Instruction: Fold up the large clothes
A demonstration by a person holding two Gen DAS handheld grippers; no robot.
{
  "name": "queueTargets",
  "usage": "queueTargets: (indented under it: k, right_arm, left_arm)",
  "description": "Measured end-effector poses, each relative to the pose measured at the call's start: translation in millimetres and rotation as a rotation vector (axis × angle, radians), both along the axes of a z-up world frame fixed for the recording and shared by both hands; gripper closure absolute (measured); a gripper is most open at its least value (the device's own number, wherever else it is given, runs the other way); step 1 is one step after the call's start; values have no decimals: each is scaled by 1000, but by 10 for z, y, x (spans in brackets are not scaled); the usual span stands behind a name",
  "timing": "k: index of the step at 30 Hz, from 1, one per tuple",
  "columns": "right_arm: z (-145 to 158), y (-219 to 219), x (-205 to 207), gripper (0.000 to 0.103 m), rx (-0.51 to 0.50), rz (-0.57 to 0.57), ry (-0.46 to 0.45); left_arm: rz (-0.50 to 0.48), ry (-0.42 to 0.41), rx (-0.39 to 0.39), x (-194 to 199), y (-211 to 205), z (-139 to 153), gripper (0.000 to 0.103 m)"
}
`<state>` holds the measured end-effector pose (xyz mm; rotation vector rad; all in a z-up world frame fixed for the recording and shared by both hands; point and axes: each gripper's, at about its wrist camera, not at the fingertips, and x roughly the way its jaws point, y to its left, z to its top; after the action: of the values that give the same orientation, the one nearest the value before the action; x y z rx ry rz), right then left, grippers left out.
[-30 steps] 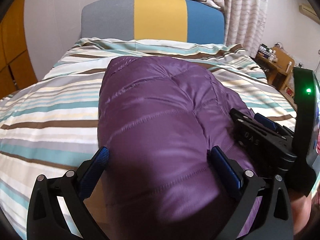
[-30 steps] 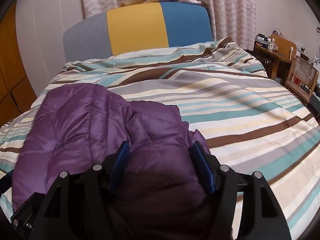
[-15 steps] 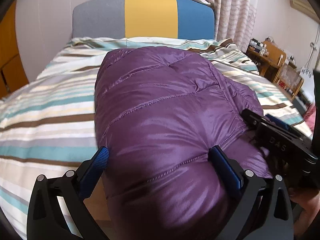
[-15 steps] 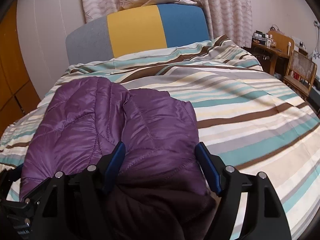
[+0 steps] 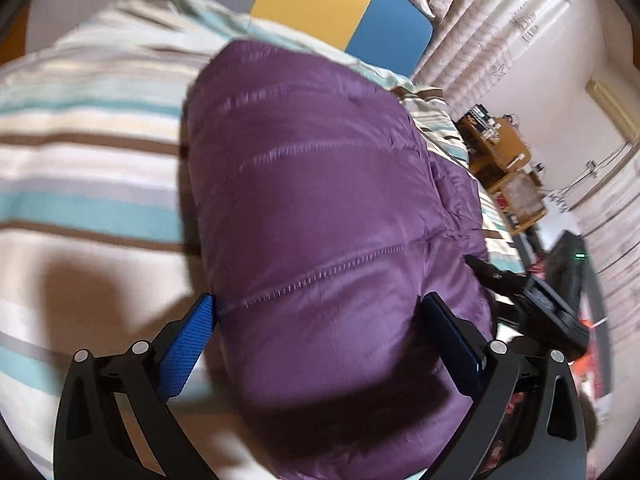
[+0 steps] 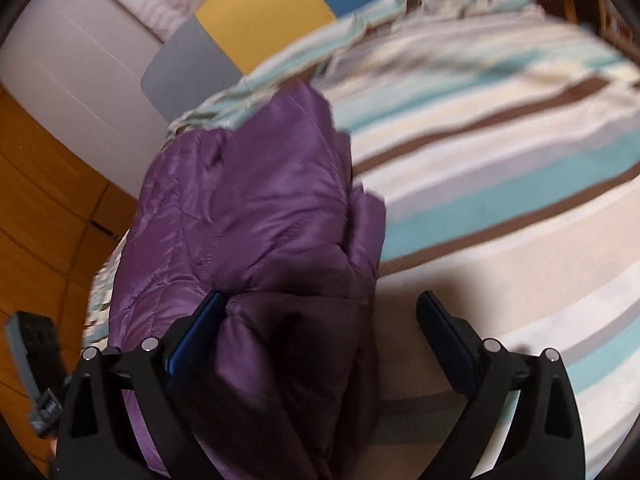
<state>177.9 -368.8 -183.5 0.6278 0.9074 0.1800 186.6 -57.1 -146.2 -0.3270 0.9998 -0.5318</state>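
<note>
Right in front of you, the left hand-held gripper (image 5: 316,312) has its blue pads (image 5: 188,344) spread wide, with the bulk of the purple quilted jacket (image 5: 320,200) swelling up between them; whether they press the fabric you cannot tell from this view. Your right hand-held gripper (image 6: 320,316) stands wide apart too: its left pad touches the dark fold of the jacket (image 6: 256,208), while its right pad hangs clear over the bedding.

Under the jacket lies the bed (image 5: 80,160), covered by a striped duvet (image 6: 500,168) in cream, teal, grey and brown bands (both views are tilted and a little blurred). The jacket sits bunched on the bed's left half, its stitched seams running across it.

Past the jacket, the headboard (image 5: 332,4) shows grey, yellow and blue panels. Behind it hang pale patterned curtains (image 5: 480,28) against a white wall. To the right of the bed stands a wooden desk (image 5: 496,144) with small clutter on it, and on the left, orange-brown wooden panelling (image 6: 44,200).
</note>
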Motion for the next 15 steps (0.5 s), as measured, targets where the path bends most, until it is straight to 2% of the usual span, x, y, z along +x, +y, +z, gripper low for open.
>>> queueTargets:
  k: [3,6,9,11,13,15]
  right_arm:
    - [3,21,54,9,-11,46,-7]
    - [1,71,106,26,24,96,-13]
    - [-27,113,143,36,79,99,-6]
    - [12,155,122,45,78,96,-20]
    - [66,184,79,54,72,98,-41]
    - [117,196,37,59,82,99,-64]
  left_arm:
    - [-18,17,-5,-3,-6,-28,3]
    - [-31,26,17,8,-47,-67,3]
    - [-39,23,34,1,-99,-80,5]
    - [-46,-5,50,-26,-133,-38,12]
    - [-62,-39,69,-58,-183,27,25]
    - [-84,-83,96,-120,-226,112,33]
